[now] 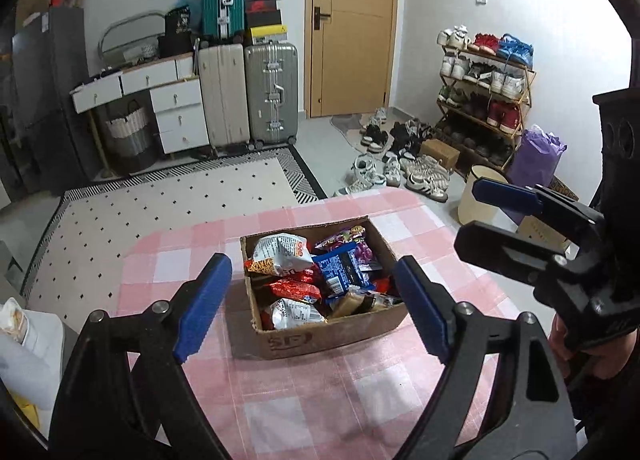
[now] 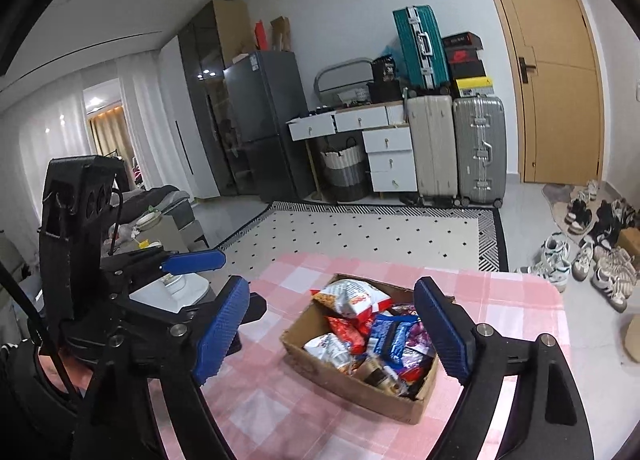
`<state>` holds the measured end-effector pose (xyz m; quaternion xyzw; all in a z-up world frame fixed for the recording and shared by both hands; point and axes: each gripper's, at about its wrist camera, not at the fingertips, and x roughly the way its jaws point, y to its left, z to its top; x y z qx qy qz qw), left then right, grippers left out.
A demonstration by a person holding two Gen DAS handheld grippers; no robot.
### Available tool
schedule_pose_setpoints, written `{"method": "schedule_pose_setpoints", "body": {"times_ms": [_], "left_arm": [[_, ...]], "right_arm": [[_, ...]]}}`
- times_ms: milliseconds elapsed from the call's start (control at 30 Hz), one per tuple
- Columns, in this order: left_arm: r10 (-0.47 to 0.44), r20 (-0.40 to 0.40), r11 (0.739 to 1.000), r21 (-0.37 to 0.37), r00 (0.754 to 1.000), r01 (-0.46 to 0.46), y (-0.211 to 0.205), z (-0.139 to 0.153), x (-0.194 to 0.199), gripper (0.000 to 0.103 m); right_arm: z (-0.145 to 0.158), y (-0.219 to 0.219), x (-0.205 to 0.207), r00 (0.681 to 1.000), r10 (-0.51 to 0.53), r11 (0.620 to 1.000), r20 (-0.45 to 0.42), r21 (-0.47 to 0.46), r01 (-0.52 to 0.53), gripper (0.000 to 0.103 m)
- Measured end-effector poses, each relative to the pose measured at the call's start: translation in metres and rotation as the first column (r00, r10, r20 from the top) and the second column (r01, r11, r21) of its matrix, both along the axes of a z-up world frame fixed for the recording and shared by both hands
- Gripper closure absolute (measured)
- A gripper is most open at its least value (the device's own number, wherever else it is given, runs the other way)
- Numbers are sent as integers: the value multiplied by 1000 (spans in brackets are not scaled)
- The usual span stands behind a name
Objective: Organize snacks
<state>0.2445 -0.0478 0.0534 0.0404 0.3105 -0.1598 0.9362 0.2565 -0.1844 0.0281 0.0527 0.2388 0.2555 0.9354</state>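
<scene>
A cardboard box (image 1: 328,336) stands on the table with the pink checked cloth (image 1: 168,260). It is filled with several snack packets, among them a white chip bag (image 1: 280,248), a blue packet (image 1: 340,268) and a red packet (image 1: 296,288). My left gripper (image 1: 310,264) hovers open above the box's near side with nothing between its blue pads. My right gripper (image 1: 480,212) hangs open and empty off the box's right side. In the right wrist view the box (image 2: 348,388) lies below my open right gripper (image 2: 330,288), and the left gripper (image 2: 236,274) is to the left.
Beyond the table's far edge lies a dotted rug (image 1: 160,196). Suitcases (image 1: 272,92) and white drawers (image 1: 176,116) line the back wall beside a wooden door (image 1: 352,28). A shoe rack (image 1: 484,100), loose shoes (image 1: 400,168), a purple bag (image 1: 536,160) and a fridge (image 2: 264,120) stand around.
</scene>
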Motion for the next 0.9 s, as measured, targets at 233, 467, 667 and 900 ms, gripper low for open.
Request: {"method": "schedule_pose_setpoints", "body": {"times_ms": [233, 467, 667, 900], "left_arm": [[-11, 26, 1000, -27, 1000, 12, 11, 9, -52, 17], [1, 70, 999, -39, 998, 2, 24, 11, -95, 6], [31, 109, 997, -72, 994, -23, 44, -6, -130, 1], [125, 127, 985, -135, 984, -108, 69, -56, -143, 1]], "right_arm": [[11, 2, -49, 998, -12, 1000, 55, -5, 12, 12], [12, -1, -81, 997, -25, 1000, 77, 12, 24, 11], [-6, -8, -105, 998, -40, 998, 53, 57, 37, 3], [-46, -22, -124, 998, -65, 995, 19, 82, 64, 3]]}}
